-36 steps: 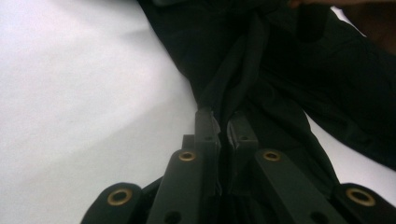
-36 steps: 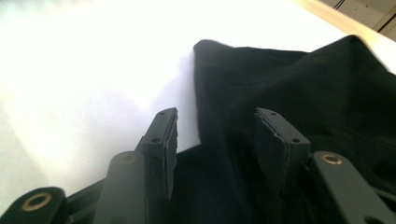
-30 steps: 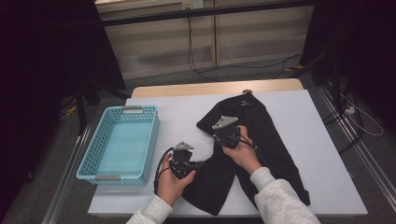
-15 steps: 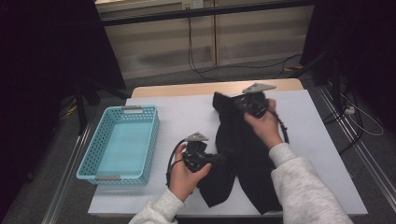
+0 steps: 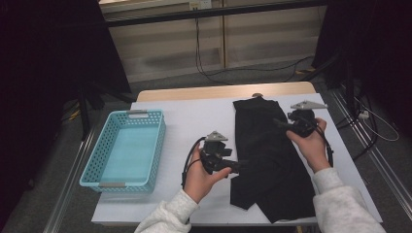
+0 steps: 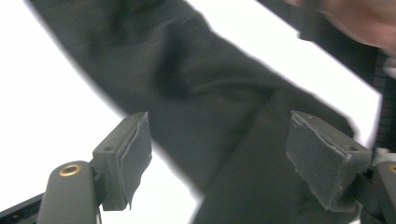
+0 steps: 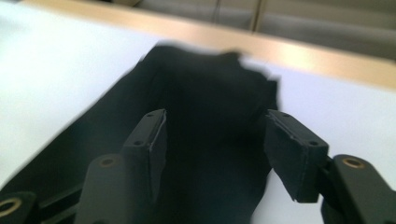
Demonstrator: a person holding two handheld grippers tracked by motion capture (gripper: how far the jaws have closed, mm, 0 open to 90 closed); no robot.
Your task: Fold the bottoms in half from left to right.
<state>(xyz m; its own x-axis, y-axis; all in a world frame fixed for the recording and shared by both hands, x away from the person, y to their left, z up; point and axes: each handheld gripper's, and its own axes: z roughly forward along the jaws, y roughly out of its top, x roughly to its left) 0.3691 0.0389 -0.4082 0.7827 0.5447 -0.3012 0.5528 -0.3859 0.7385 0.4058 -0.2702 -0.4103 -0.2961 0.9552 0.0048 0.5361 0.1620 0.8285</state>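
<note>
Item: black garment (image 5: 272, 155), limp, light, prone to bunching; I take it by hem or edge; my left gripper (image 5: 241, 165) and right gripper (image 5: 278, 122), jaws just opened, hold nothing.

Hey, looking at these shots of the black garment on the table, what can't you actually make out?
- Black fabric garment: its near hem in the high view is covered by the person's grey right sleeve.
- Its far end in the right gripper view is blurred, so seams and type stay unclear.
- Left gripper view: the picture's edges cut the cloth off.
- Light blue plastic basket: holes too small to count.
</note>
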